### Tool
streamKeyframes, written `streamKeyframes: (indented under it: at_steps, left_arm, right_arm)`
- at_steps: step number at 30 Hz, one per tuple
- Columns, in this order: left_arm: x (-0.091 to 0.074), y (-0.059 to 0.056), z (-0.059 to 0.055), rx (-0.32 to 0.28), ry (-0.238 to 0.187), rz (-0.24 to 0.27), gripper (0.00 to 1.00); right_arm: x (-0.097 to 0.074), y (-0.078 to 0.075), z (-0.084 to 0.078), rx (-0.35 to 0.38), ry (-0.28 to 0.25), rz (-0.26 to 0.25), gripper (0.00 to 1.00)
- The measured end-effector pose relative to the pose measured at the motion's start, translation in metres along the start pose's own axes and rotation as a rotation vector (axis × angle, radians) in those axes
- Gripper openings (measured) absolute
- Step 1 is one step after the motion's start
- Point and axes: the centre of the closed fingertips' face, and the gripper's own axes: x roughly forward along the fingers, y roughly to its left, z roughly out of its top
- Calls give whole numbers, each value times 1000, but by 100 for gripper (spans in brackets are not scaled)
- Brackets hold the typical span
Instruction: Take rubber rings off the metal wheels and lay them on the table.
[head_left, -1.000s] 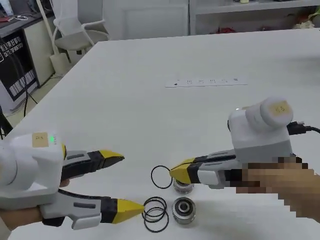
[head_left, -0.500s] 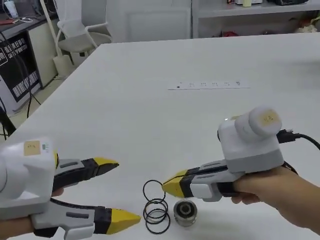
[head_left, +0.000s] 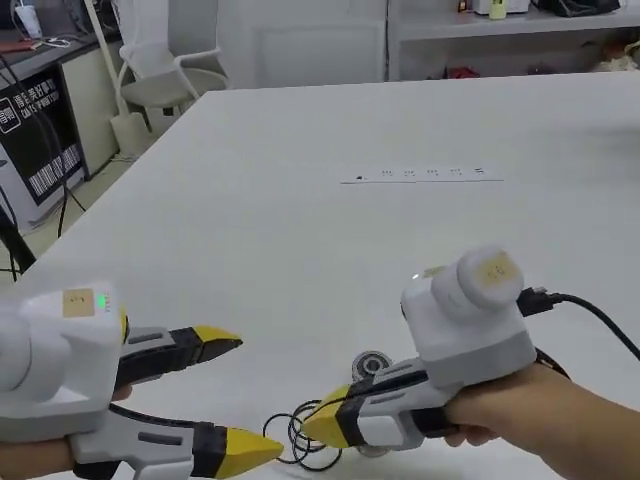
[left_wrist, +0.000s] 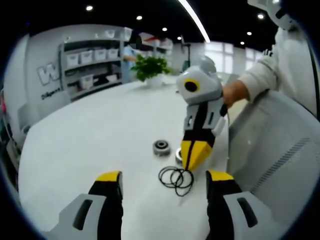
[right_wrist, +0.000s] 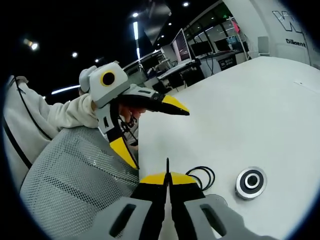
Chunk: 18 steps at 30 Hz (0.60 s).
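Several thin black rubber rings (head_left: 298, 442) lie overlapping on the white table (head_left: 330, 230) near its front edge. My right gripper (head_left: 318, 425) hovers just over them, shut, and a thin black ring (right_wrist: 167, 165) sticks out edge-on between its yellow tips. One metal wheel (head_left: 372, 365) stands just behind that gripper; in the left gripper view a second wheel (left_wrist: 178, 154) is partly hidden behind the right gripper (left_wrist: 192, 160). My left gripper (head_left: 245, 395) waits open to the left of the ring pile (left_wrist: 176, 177), holding nothing.
A flat white strip with small marks (head_left: 420, 175) lies mid-table. Off the table's left edge stand a white chair (head_left: 160, 70) and a dark banner (head_left: 35, 130). Shelving (head_left: 500, 30) runs behind the far edge.
The right gripper has pulled back from the wheels toward the ring pile, uncovering the wheel behind it. The left gripper has stayed open in place. The head camera has shifted.
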Motion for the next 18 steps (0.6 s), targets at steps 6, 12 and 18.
streamKeyframes:
  at_steps: [6,12,18]
  left_arm:
    - [-1,2,0,-8,-5,6,68]
    - [-1,1,-1,-6,0,2,68]
    - [-1,1,-1,-6,2,0,68]
  right_arm:
    - [3,-2,-7,-30,30,-15,0]
    - [-2,-18,-7,-20,24,-79,0]
    - [-6,-27,-8,-39,33,-125,0]
